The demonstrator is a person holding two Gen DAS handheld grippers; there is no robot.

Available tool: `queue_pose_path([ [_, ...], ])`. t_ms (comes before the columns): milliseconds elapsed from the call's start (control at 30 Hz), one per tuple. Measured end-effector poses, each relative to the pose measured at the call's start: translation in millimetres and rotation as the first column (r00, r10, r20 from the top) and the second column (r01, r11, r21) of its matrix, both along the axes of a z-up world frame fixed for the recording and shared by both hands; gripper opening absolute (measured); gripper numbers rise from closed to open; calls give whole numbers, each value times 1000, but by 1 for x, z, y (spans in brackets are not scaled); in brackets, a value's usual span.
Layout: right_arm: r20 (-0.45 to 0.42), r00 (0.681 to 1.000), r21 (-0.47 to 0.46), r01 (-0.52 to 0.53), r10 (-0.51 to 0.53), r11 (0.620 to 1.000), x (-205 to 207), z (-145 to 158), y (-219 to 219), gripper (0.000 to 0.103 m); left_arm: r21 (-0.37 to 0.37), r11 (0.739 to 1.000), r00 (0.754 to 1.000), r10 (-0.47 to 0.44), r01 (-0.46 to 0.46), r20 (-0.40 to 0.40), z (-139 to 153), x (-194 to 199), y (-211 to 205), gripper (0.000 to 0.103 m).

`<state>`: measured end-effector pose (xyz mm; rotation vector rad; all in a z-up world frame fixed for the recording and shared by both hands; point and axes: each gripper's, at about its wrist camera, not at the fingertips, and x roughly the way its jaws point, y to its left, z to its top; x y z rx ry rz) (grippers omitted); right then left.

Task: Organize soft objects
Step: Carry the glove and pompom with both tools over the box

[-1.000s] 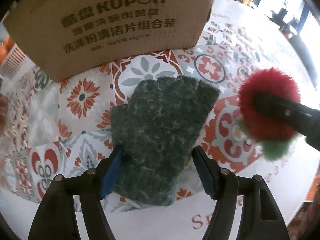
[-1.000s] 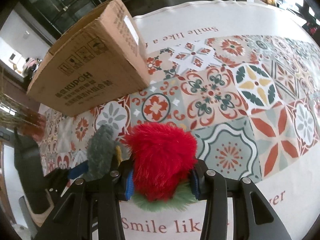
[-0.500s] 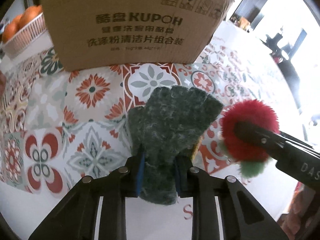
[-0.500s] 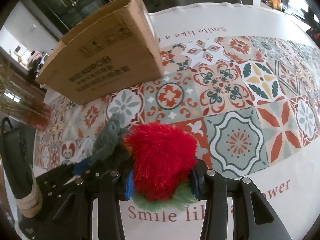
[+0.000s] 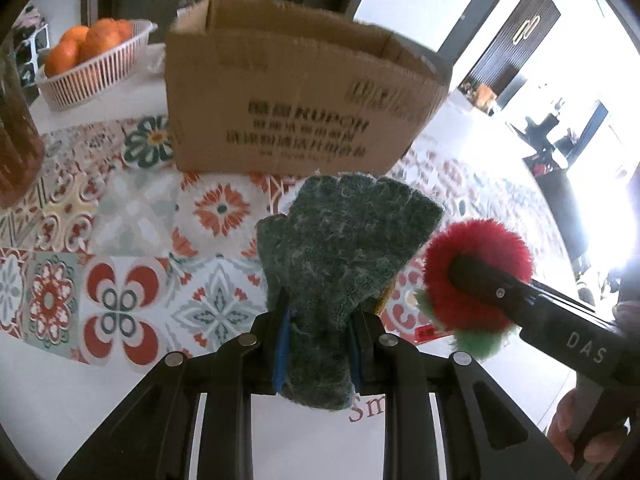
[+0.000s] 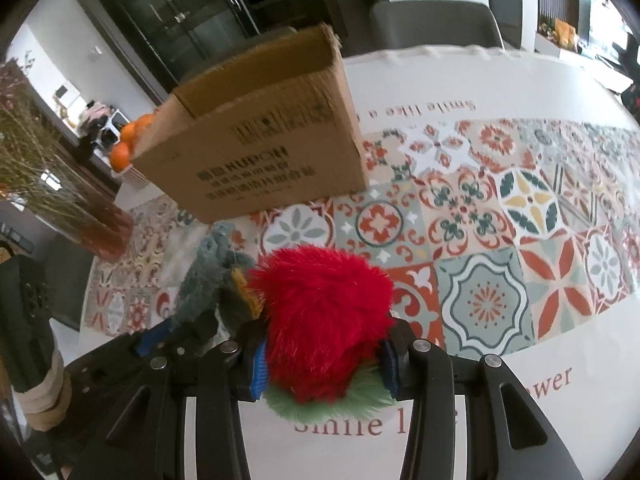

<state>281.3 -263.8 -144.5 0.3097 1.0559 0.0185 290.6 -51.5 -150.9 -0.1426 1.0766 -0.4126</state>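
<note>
Cardboard box [image 5: 304, 92] open-topped on patterned tablecloth [image 5: 132, 224], behind both tools. Green knit glove [image 5: 340, 256]: light, floppy; left gripper [image 5: 318, 344] clamped on cuff, was open 1 s ago. Red pompom [image 6: 324, 316]: squashy; right gripper [image 6: 322, 364] pinching middle. Both now higher, box top visible.

One dark green fuzzy knitted glove [image 5: 340, 256] is near the centre. One red fluffy pompom with a green fringe [image 5: 476, 280] is just right of it. One brown cardboard box with printed lettering [image 5: 296, 108] stands farther back. One white ribbed plastic basket [image 5: 86, 78] sits far left, and at least three oranges [image 5: 86, 42] show in it. Two black two-finger grippers are in view: the left gripper [image 5: 320, 340] and the right gripper [image 6: 324, 364].
</note>
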Motion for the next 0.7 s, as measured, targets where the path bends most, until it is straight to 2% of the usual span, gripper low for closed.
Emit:
queue_pose_path([
  [400,133,991,-7,-21,22,1000,6,52,9,44,3,1000,987,13,-14,161,53,9,-7,24],
  [700,235,971,-15,-36,38,999,18,90,15,44,15,999,961,23,-28,277,92,19,-4,24],
])
